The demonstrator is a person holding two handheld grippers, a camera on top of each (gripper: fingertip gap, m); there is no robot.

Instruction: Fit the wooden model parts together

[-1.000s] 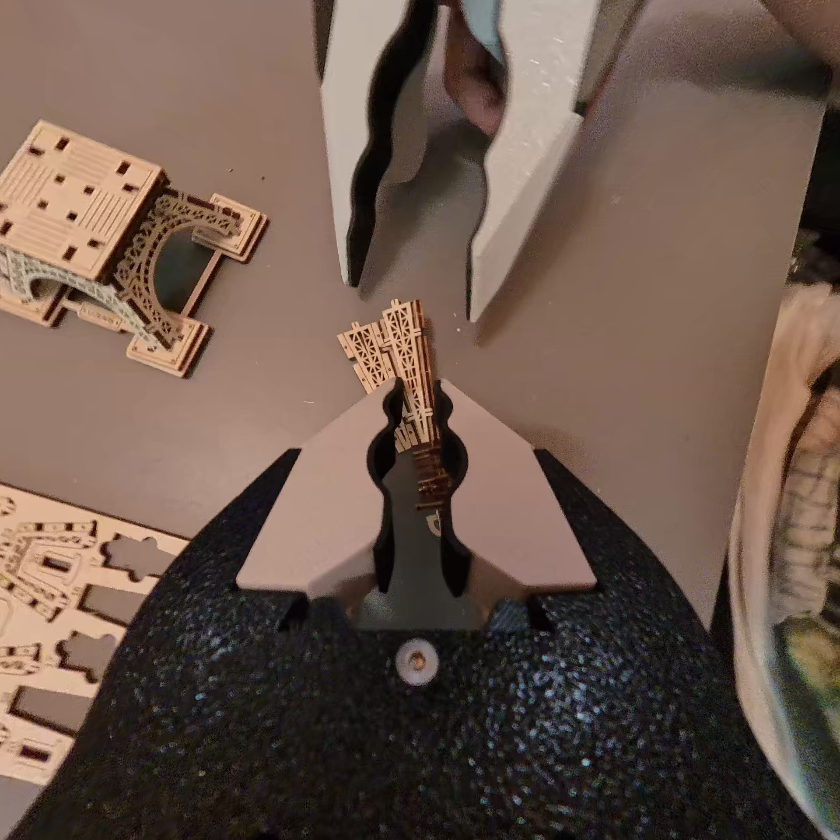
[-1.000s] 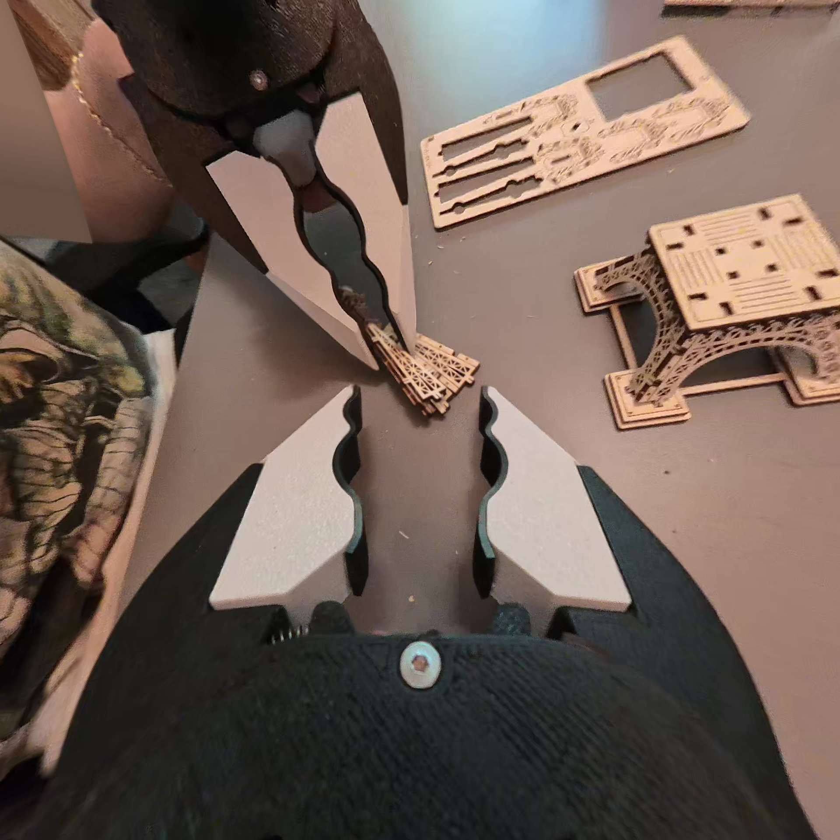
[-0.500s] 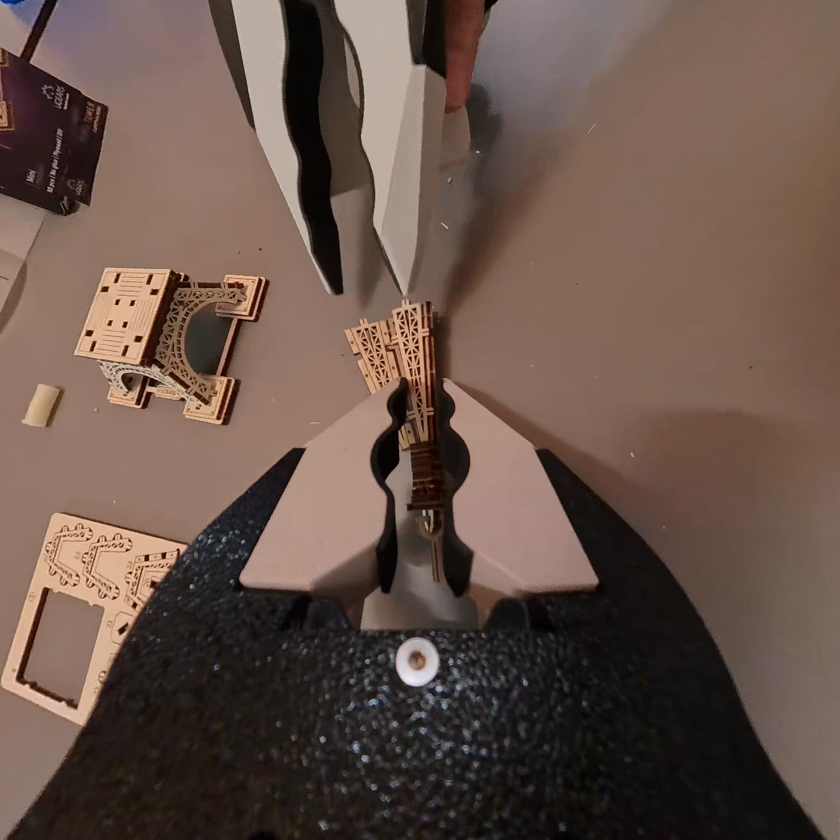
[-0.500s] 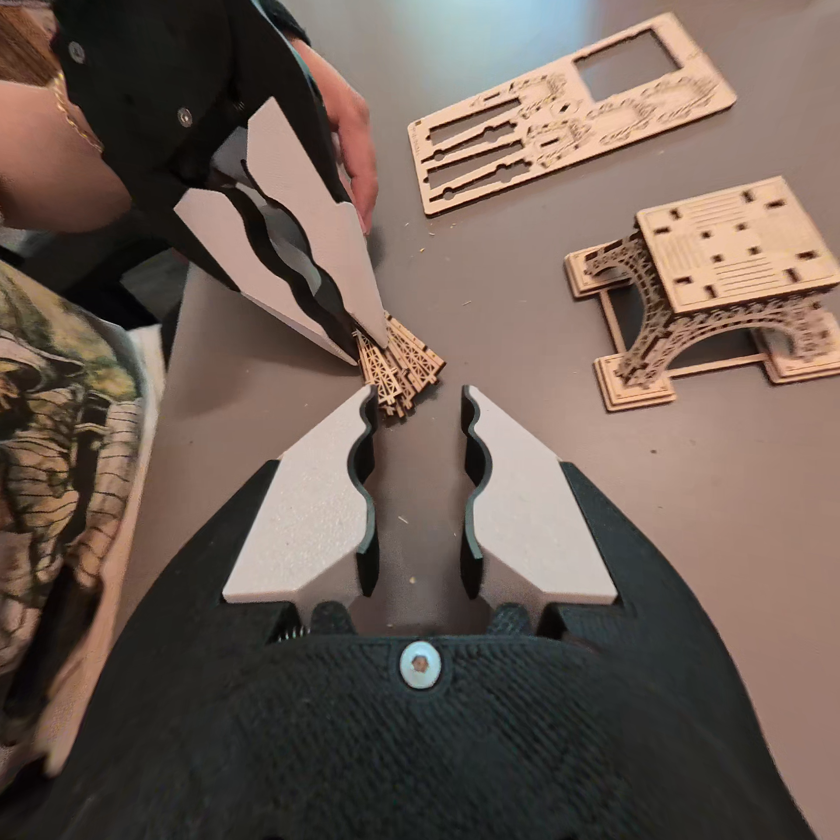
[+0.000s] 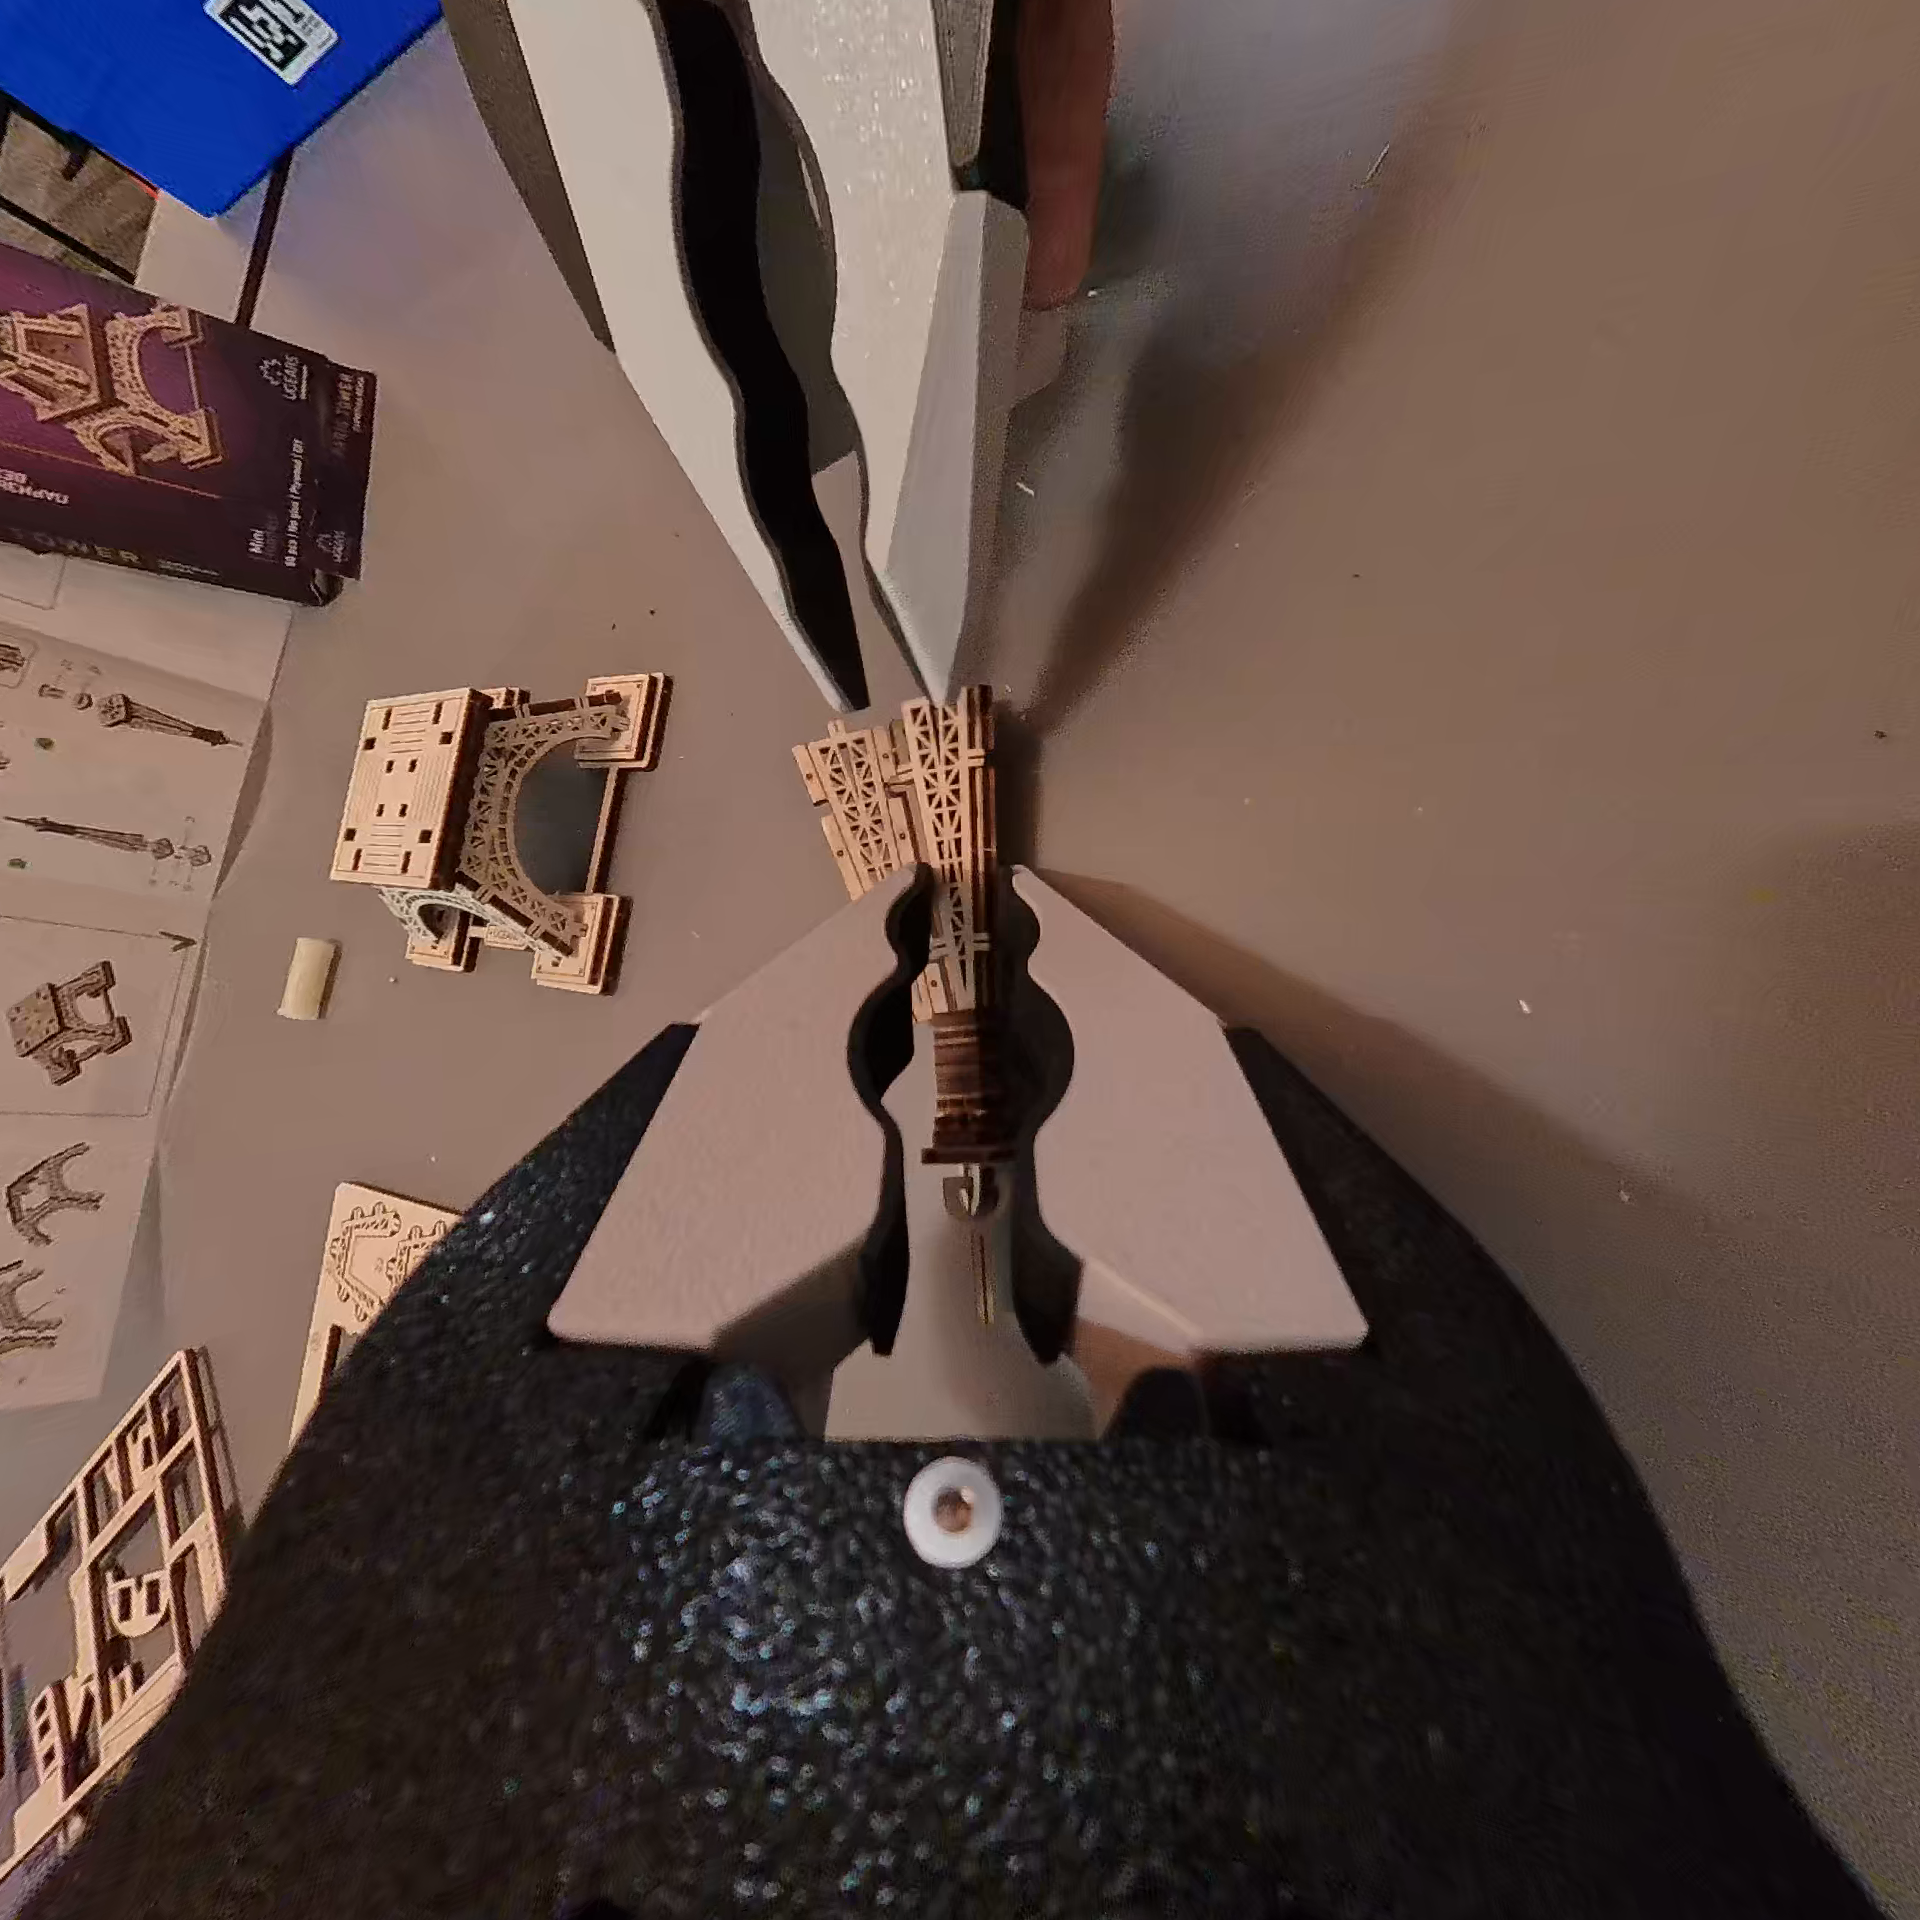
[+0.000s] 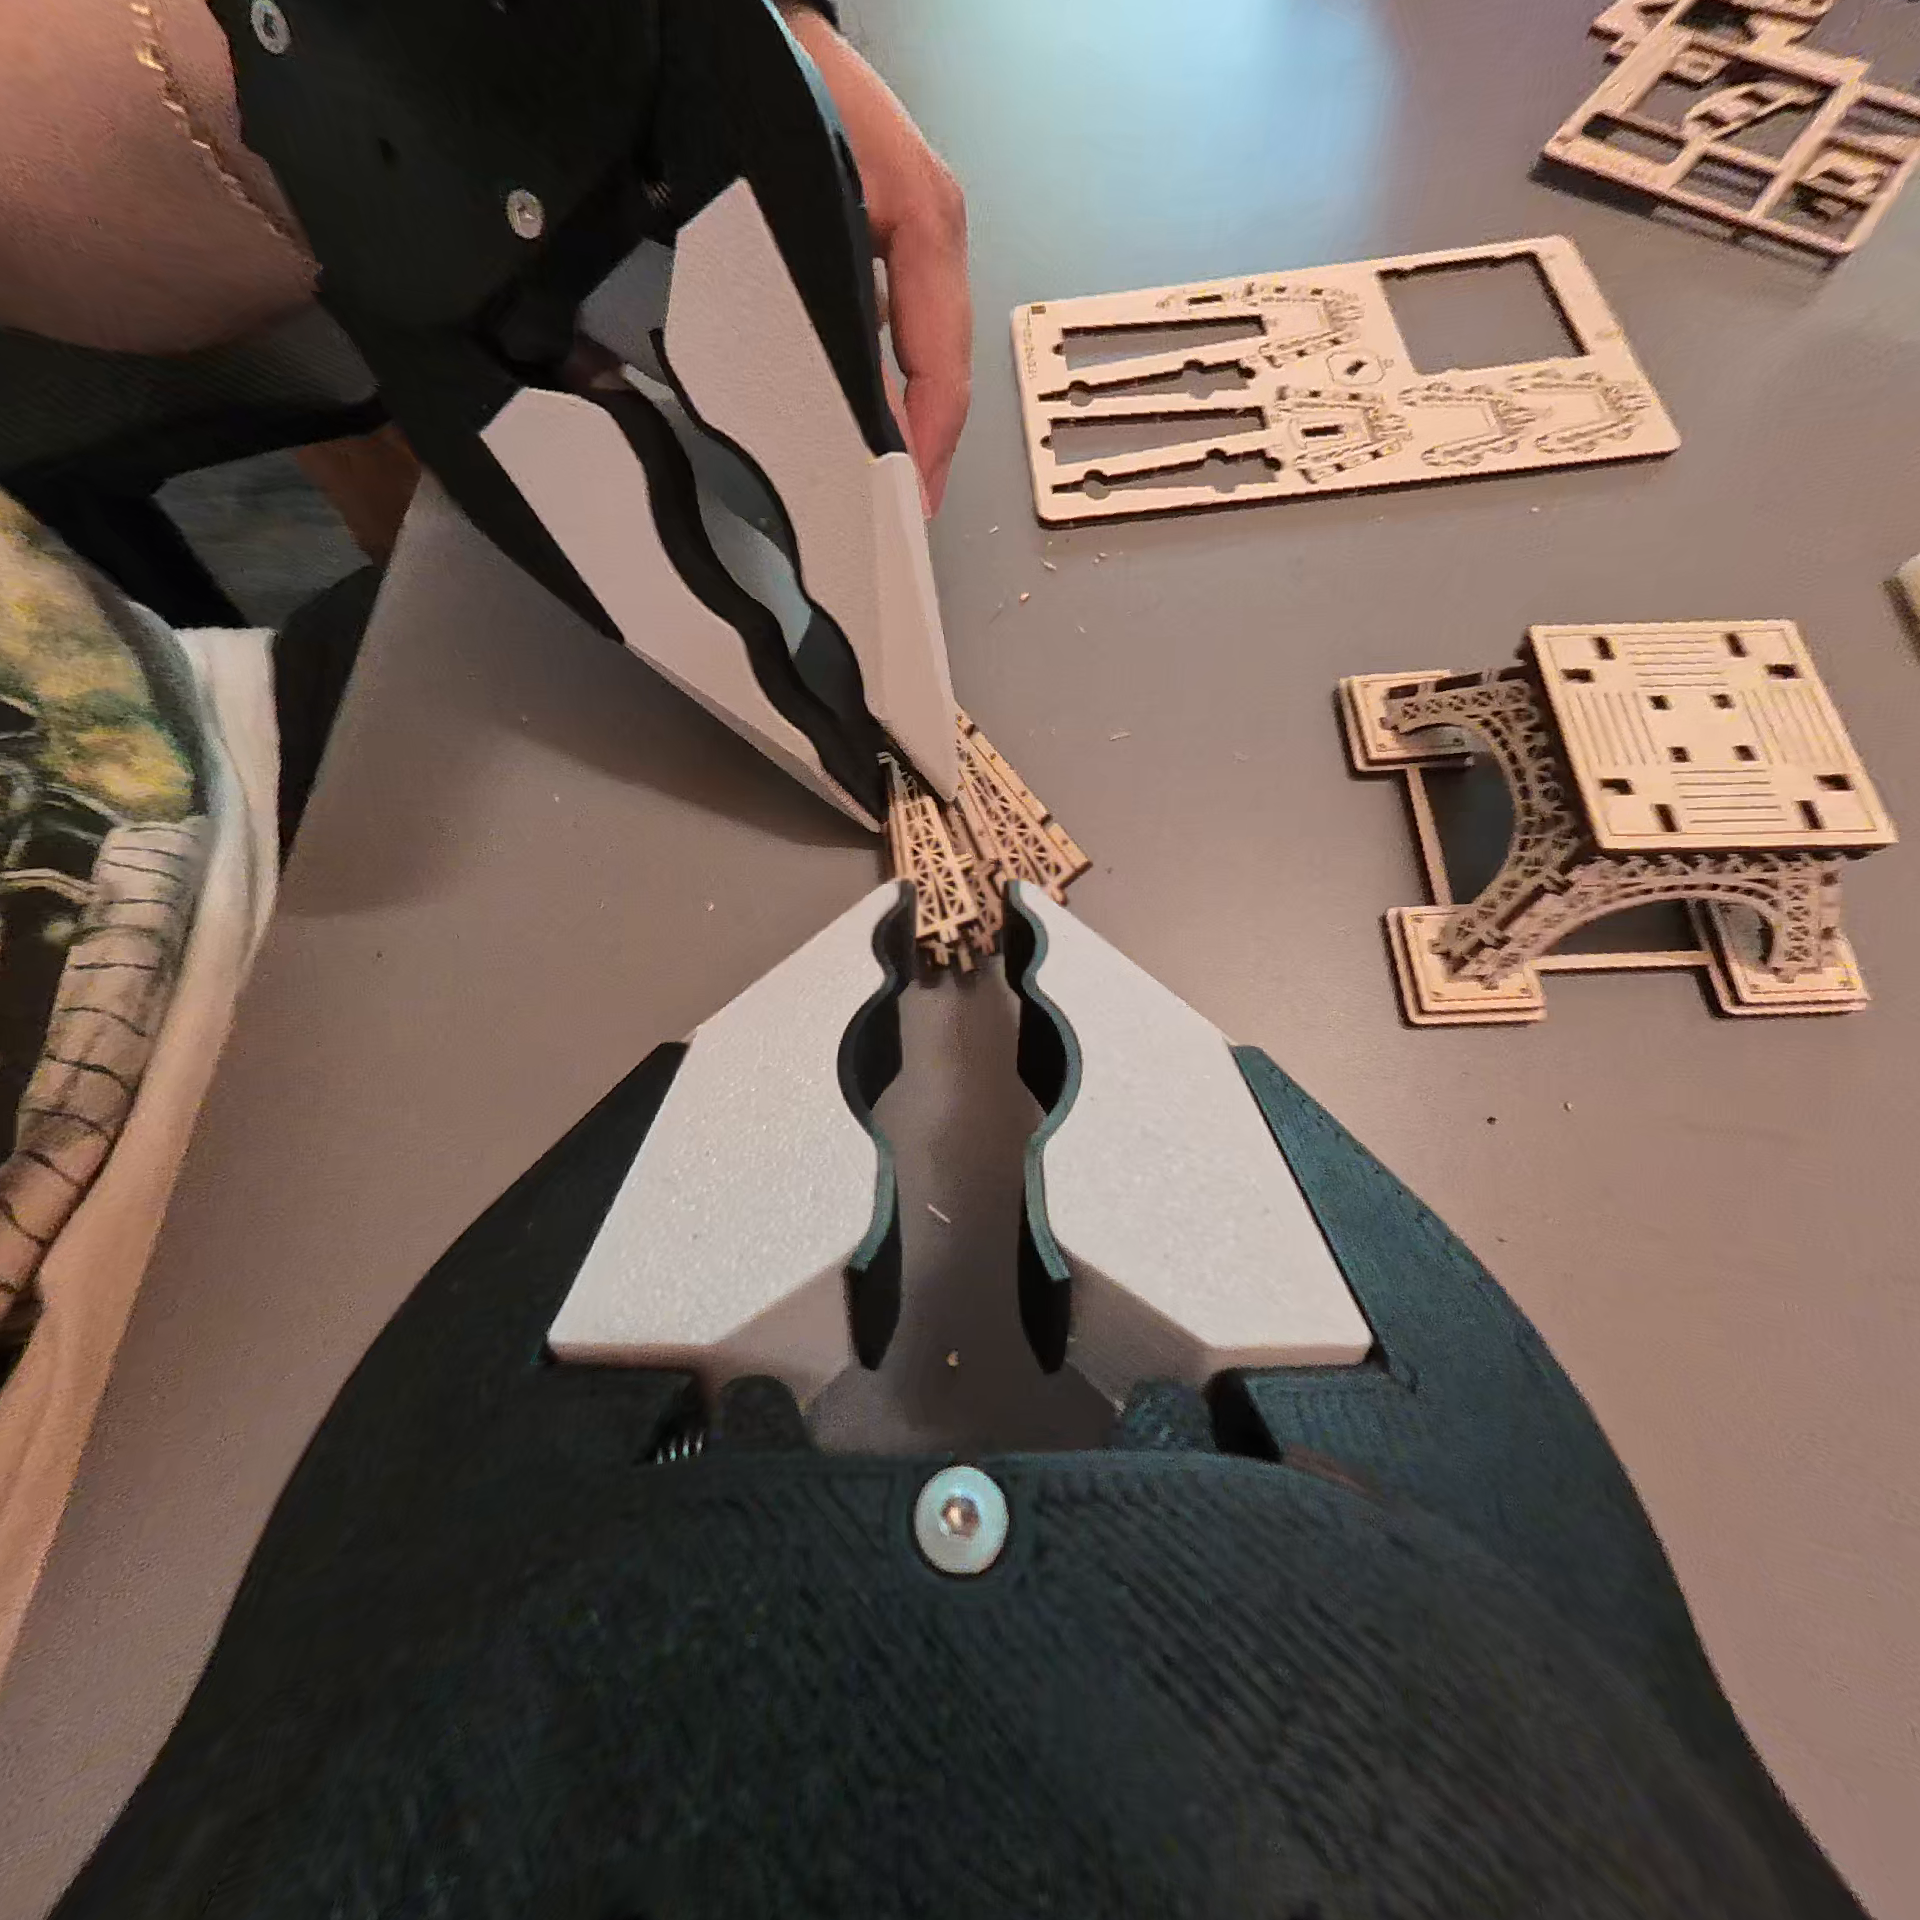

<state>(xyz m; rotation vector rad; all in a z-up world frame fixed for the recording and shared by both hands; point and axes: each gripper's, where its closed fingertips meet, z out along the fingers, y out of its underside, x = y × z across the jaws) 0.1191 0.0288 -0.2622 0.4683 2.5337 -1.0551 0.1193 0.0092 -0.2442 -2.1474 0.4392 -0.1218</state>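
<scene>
A slim wooden lattice tower section point(image 5: 940, 790) lies between my two grippers, just above the grey table. My left gripper point(image 5: 966, 883) is shut on its narrow part; the spire runs back between the jaws. In the right wrist view the left gripper point(image 6: 904, 800) comes in from the upper left. My right gripper point(image 6: 954, 899) has closed around the wide end of the section point(image 6: 935, 873). Its tips also show in the left wrist view point(image 5: 899, 696). The arched wooden tower base point(image 5: 488, 821) stands apart on the table, to the right in the right wrist view point(image 6: 1683, 738).
Punched-out wooden part sheets point(image 6: 1340, 384) point(image 6: 1745, 125) point(image 5: 114, 1558) lie on the table. A dark kit box point(image 5: 177, 436), an instruction sheet point(image 5: 94, 831) and a small cream cylinder point(image 5: 309, 979) lie at the left. A person's hand point(image 6: 925, 312) is behind the left gripper. The table edge point(image 6: 343, 665) is close. My two grippers' fingertips are within a few centimetres of each other. The small cream cylinder point(image 5: 309, 979) lies around 20 cm away from my right fingertips.
My right gripper has gone from wide open to closed around the wide end of the tower section. The left gripper has kept its hold and has tilted and swung.
</scene>
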